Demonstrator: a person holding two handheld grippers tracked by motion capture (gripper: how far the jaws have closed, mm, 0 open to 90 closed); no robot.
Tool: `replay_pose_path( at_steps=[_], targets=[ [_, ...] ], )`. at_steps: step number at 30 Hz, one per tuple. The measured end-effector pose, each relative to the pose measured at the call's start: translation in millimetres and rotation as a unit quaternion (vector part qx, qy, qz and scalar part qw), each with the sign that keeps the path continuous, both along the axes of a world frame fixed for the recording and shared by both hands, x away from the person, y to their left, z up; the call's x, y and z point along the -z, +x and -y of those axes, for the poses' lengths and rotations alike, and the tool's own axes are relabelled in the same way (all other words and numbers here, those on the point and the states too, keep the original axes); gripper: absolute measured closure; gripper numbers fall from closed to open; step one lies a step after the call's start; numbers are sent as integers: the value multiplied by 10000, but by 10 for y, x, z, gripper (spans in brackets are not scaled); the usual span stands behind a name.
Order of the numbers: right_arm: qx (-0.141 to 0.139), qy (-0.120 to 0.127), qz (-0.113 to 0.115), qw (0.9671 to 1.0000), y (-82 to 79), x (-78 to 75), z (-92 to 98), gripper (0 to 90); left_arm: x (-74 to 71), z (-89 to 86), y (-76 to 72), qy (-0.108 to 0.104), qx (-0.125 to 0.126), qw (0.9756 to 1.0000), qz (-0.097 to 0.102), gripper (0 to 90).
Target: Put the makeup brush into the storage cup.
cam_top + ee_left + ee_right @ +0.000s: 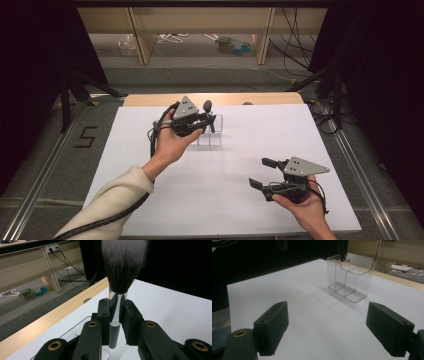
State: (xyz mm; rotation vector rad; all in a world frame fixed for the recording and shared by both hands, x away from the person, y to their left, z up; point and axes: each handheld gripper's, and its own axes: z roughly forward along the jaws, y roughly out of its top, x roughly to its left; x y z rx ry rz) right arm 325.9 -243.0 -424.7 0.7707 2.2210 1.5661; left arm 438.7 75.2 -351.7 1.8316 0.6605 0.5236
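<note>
Black digit "5" marked on the grey floor, left of the white table

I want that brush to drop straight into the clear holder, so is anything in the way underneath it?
Nothing visible blocks it. The left gripper holds the brush upright with its handle end at the holder's open top; the compartments look empty.

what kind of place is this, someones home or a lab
Most likely a lab or recording studio, not a home: a white table framed by black curtains, metal rails along the floor, and loose cables trailing under a bench. A person holds a makeup brush over a clear holder.
</note>
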Motion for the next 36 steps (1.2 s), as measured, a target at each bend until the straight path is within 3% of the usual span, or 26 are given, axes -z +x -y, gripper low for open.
replay_pose_path(
  at_steps=[17,36],
  targets=[
    [-71,147,66,9998,17,20,-18,191,-9,25,48,25,-2,10000,25,776],
    [-50,85,27,9999,13,18,-12,192,15,40,129,20,-49,10000,-9,776]
  ],
)
